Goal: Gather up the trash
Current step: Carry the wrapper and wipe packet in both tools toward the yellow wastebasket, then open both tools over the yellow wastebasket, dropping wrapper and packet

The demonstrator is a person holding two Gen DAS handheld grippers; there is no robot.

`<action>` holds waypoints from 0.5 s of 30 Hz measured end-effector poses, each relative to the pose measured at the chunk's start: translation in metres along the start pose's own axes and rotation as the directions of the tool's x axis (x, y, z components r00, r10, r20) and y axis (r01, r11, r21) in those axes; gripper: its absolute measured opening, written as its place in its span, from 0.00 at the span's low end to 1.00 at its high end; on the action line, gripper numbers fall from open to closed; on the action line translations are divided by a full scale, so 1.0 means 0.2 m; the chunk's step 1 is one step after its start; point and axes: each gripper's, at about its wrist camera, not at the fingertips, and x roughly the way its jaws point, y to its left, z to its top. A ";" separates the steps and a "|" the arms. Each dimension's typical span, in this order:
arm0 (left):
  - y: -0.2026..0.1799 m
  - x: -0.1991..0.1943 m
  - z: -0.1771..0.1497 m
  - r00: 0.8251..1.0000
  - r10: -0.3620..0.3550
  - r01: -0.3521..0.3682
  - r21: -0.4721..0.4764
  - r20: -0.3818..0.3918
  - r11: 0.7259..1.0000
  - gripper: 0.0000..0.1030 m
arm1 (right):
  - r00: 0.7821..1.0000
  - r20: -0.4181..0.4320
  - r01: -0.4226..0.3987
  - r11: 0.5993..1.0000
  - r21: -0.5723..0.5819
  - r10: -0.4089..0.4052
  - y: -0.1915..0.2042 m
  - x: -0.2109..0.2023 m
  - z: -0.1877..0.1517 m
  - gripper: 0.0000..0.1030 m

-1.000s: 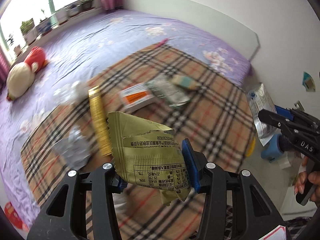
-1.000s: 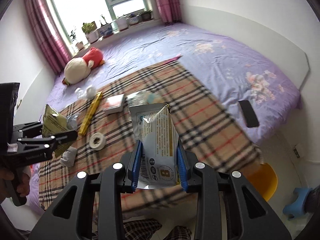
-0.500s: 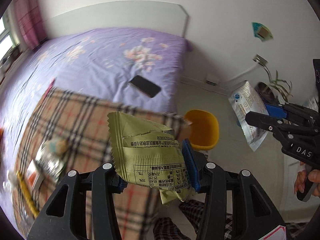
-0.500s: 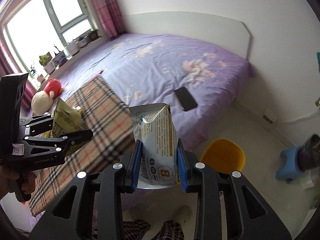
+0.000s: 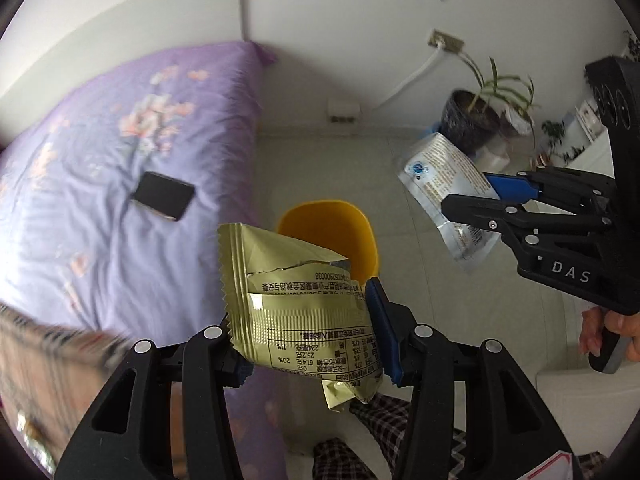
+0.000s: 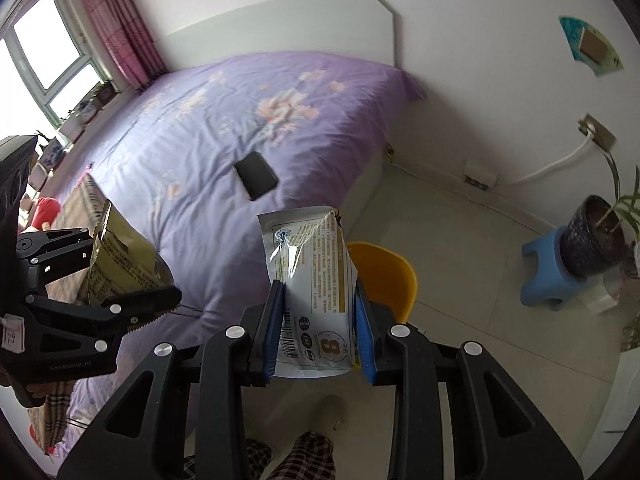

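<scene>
Gold foil first: a torn gold wrapper [image 5: 296,300] pinched between the blue pads of the left gripper [image 5: 308,328], held upright by its lower half so the ripped top stands clear of the fingers. Likewise on the other side, a white wrapper [image 6: 312,280] clamped low in the right gripper [image 6: 316,340], open mouth upward. Both pieces of trash gripped near the bottom edge, probably to keep them from sliding out in transit. Just ahead of and below both tools, a yellow bin [image 5: 332,236] on the tiled floor, beside the purple bed [image 5: 120,184]. Judging by that aim, carrying step nearly done, release over the bin next. Off to the left tool's left, a black phone [image 5: 162,196] lying on the bedspread, not trash, best left alone.
</scene>
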 end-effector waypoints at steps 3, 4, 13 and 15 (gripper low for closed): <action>-0.02 0.20 0.06 0.999 -0.016 0.016 0.000 -0.051 1.000 0.47 | 0.998 -0.055 0.007 0.999 0.034 -0.005 -0.14 0.18 0.00 0.33; -0.03 0.27 0.08 0.997 -0.021 0.021 -0.007 -0.071 1.000 0.47 | 0.997 -0.072 0.007 0.999 0.039 -0.004 -0.18 0.24 0.00 0.33; -0.04 0.79 0.13 0.977 -0.026 0.023 -0.016 -0.214 1.000 0.47 | 0.979 -0.200 -0.016 0.996 0.092 0.034 -0.41 0.72 -0.01 0.33; -0.04 0.87 0.13 0.971 -0.020 0.018 -0.011 -0.236 1.000 0.47 | 0.975 -0.218 -0.019 0.994 0.107 0.042 -0.45 0.81 -0.01 0.33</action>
